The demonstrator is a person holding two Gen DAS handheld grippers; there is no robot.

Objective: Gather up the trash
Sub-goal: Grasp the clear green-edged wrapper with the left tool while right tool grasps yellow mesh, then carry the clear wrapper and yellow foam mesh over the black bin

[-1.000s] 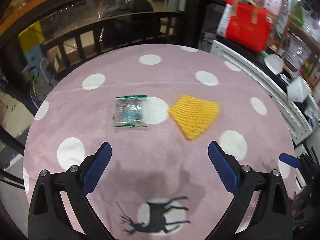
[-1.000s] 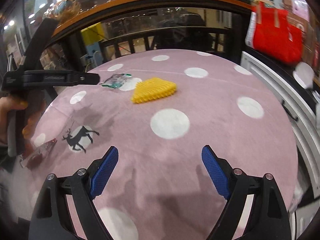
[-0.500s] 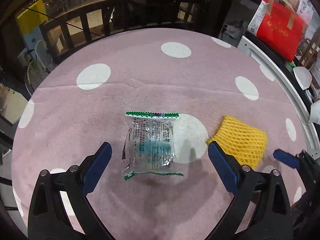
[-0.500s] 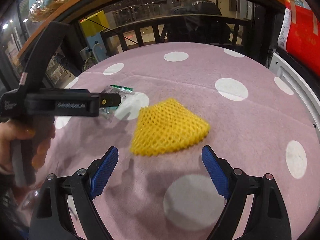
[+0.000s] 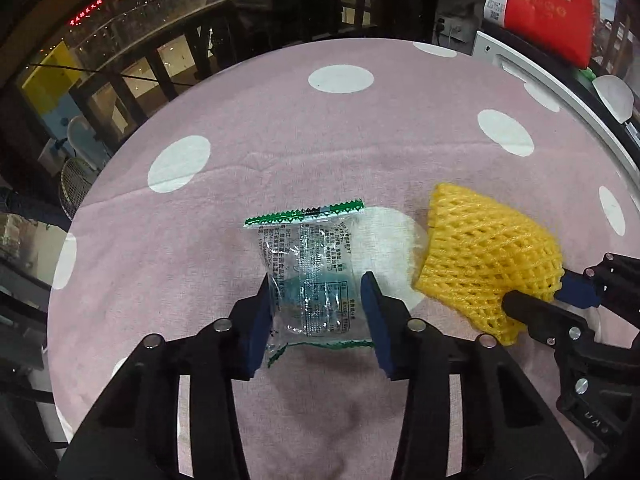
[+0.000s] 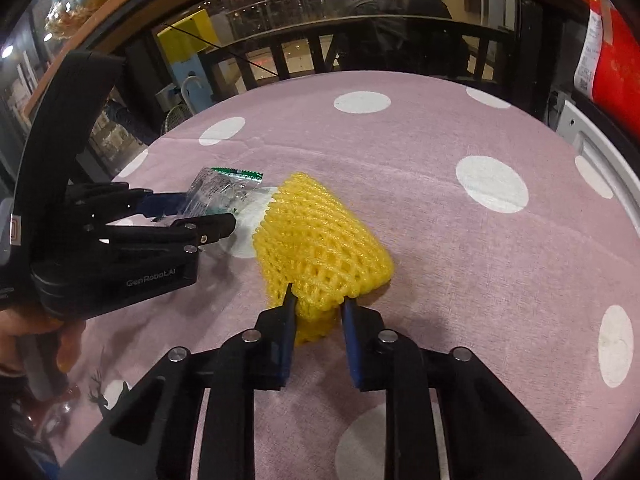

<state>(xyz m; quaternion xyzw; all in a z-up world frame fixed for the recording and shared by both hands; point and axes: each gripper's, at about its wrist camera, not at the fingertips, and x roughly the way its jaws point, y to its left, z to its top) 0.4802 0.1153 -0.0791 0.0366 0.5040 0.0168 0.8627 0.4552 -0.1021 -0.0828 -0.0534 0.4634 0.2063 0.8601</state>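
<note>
A clear plastic wrapper (image 5: 308, 264) with green serrated ends lies on the pink polka-dot tablecloth (image 5: 280, 140). My left gripper (image 5: 318, 314) is closing on it, and both blue pads press the crumpled near half of the wrapper. To its right lies a yellow foam net (image 5: 488, 256). In the right wrist view my right gripper (image 6: 318, 322) is closing and pinches the near corner of the yellow foam net (image 6: 316, 240). The left gripper (image 6: 196, 212) shows there at the left with the wrapper (image 6: 216, 192) in it. The right gripper (image 5: 548, 298) shows at the net's lower right edge in the left wrist view.
A hand (image 6: 60, 332) holds the left gripper's handle. A black railing (image 5: 168, 64) runs behind the table's far edge. A red bag (image 5: 548, 8) and a white frame (image 5: 560, 80) stand at the right. A deer print (image 6: 104, 396) marks the cloth near the front left.
Both grippers have moved forward and down over the cloth to the trash. Their jaws went from wide open to closed, the left onto the wrapper, the right onto the net.
</note>
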